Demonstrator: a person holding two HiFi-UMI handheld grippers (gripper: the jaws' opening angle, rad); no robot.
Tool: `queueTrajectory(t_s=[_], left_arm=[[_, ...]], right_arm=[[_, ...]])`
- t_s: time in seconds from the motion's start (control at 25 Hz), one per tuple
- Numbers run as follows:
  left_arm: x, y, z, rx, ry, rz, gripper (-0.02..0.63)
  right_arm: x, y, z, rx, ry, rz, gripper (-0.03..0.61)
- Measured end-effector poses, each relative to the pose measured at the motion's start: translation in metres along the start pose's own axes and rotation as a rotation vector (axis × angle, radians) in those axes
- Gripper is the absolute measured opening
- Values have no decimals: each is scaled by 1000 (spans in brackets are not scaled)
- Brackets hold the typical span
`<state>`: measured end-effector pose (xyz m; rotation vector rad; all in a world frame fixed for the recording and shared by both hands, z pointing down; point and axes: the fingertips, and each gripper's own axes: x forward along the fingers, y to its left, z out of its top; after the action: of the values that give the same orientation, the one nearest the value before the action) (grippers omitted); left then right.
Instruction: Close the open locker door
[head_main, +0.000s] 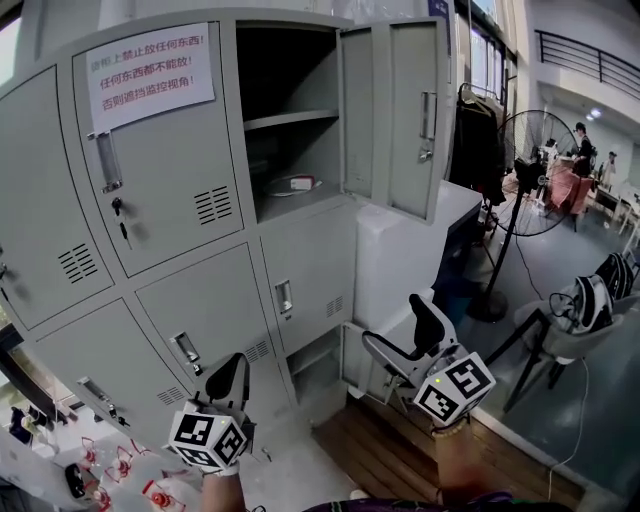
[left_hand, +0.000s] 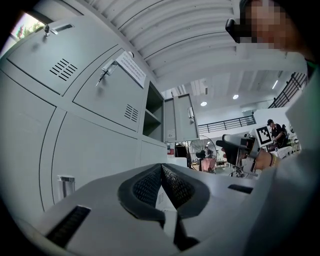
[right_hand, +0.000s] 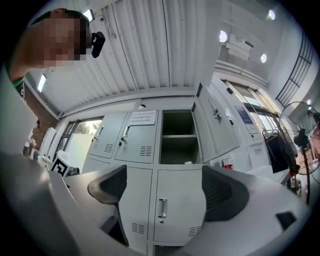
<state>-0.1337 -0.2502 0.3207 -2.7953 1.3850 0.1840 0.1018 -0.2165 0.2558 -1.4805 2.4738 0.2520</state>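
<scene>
**Locker bank** (head_main: 200, 300): 1, grey metal, fills the left and centre of the head view.

**Open locker door** (head_main: 405, 115): 1, upper right of centre, hinged on the right edge of its compartment and swung outward. Well apart from both grippers.

**Open compartment** (head_main: 290, 80): 1, split by 1 shelf (head_main: 290, 119). 1 red-and-white item (head_main: 297, 184) lies on its floor.

**Paper notice** (head_main: 150, 75): 1, with 3 lines of red print, on the closed door to the left.

**Left gripper** (head_main: 225, 378): 1, lower left, clenched with pads together on nothing.

**Right gripper** (head_main: 405, 340): 1, lower right of centre, jaws spread wide and empty, facing the lockers.

**White cabinet** (head_main: 400, 250): 1, directly under the open door, beside the bank.

**Wooden platform** (head_main: 390, 450): 1, on the floor below the right gripper.

**Floor fan** (head_main: 535, 170): 1, right.

**Chair** (head_main: 580, 310): 1, far right.
</scene>
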Motion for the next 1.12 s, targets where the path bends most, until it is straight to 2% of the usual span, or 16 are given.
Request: queueTrajectory(t_s=[0.28,0.64,0.96,1.12], left_arm=[[23,-15,4,14,-7,-15,21],[65,-44,7,43,-5,-39,21],[99,-74,3,60,6,-51,21],[109,-86,-1,77,12,-46,21]], right_arm=[[2,-42,24,-66,-19,-25,472],[9,-73,52,-114,-50,55,472],[10,-118,61,-134,-59,53,472],[12,-141,62,-102,-65,49,472]])
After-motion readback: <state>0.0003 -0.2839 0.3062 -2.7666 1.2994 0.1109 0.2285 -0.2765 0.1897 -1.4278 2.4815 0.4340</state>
